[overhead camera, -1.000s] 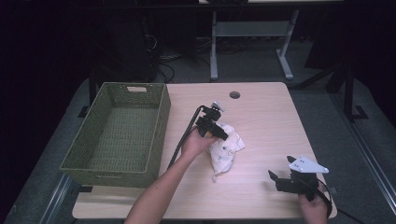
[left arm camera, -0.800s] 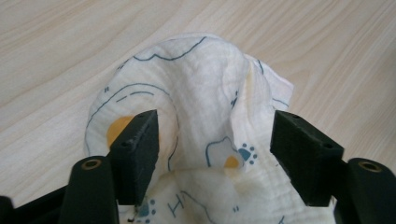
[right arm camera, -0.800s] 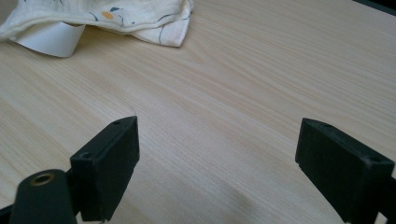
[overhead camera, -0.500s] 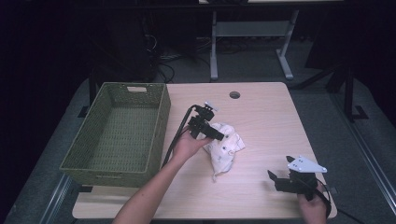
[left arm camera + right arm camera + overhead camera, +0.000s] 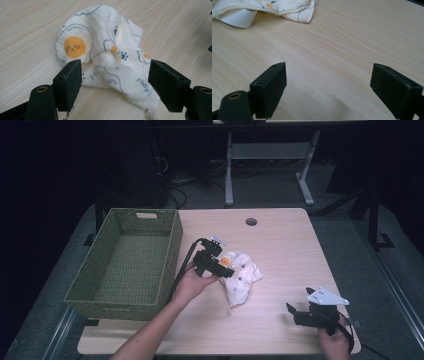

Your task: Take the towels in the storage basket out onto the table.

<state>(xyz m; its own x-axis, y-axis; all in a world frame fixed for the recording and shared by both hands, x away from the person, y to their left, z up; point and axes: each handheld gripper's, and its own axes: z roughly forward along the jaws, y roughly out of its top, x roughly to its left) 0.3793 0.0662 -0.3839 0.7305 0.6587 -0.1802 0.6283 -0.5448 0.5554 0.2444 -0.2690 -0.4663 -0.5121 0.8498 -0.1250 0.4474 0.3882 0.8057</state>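
Table (image 5: 280,235) of pale wood, dark room, grey floor (image 5: 340,215)

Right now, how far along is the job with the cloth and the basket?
Early on. Done: nothing visibly; the green basket has nothing in it and the printed cloth lies crumpled on the table. In hand: the left gripper faces the cloth, its jaws just opened wide and not pressing it. The right gripper waits open over bare wood. Left: probably grasping the cloth and moving it.
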